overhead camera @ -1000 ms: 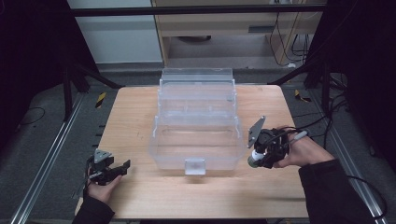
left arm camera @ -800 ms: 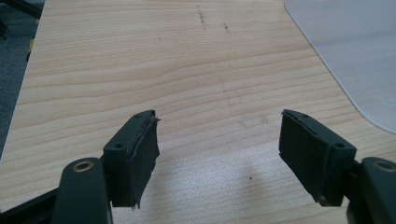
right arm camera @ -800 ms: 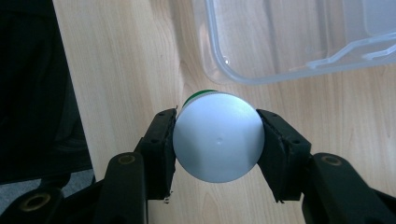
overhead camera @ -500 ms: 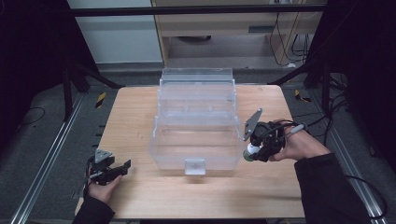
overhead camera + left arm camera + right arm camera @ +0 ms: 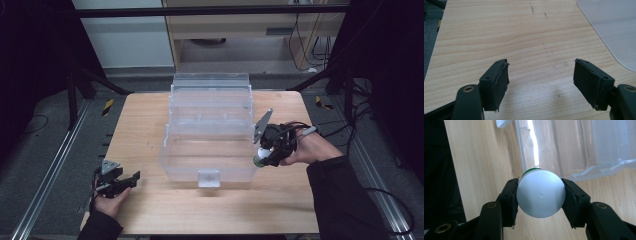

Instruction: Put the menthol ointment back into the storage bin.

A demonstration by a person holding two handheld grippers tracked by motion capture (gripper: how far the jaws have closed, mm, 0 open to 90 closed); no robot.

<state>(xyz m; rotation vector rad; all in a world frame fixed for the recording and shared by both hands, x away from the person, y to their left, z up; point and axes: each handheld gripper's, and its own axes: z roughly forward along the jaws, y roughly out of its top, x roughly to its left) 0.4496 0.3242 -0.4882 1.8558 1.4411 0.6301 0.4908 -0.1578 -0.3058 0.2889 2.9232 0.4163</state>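
A white light bulb [image 5: 540,193] with a green band near its base is clamped between the jaws of my right gripper [image 5: 540,196]. In the high view the right gripper [image 5: 263,155] holds the bulb [image 5: 260,153] just off the right wall of a clear plastic box [image 5: 210,167], base end pointing down. The box stands open at the table's middle, its lid [image 5: 210,92] tipped back. My left gripper [image 5: 131,177] rests low at the front left of the table. Its jaws stand wide apart over bare wood in the left gripper view [image 5: 541,80].
The wooden table [image 5: 140,130] has bare room left of the box and along the front edge. A corner of the clear box [image 5: 614,30] shows at the upper right of the left gripper view. Metal rails and cables lie off both table sides.
My right gripper has carried the bulb a little left and up, closer to the box's right wall. The left gripper has stayed put.
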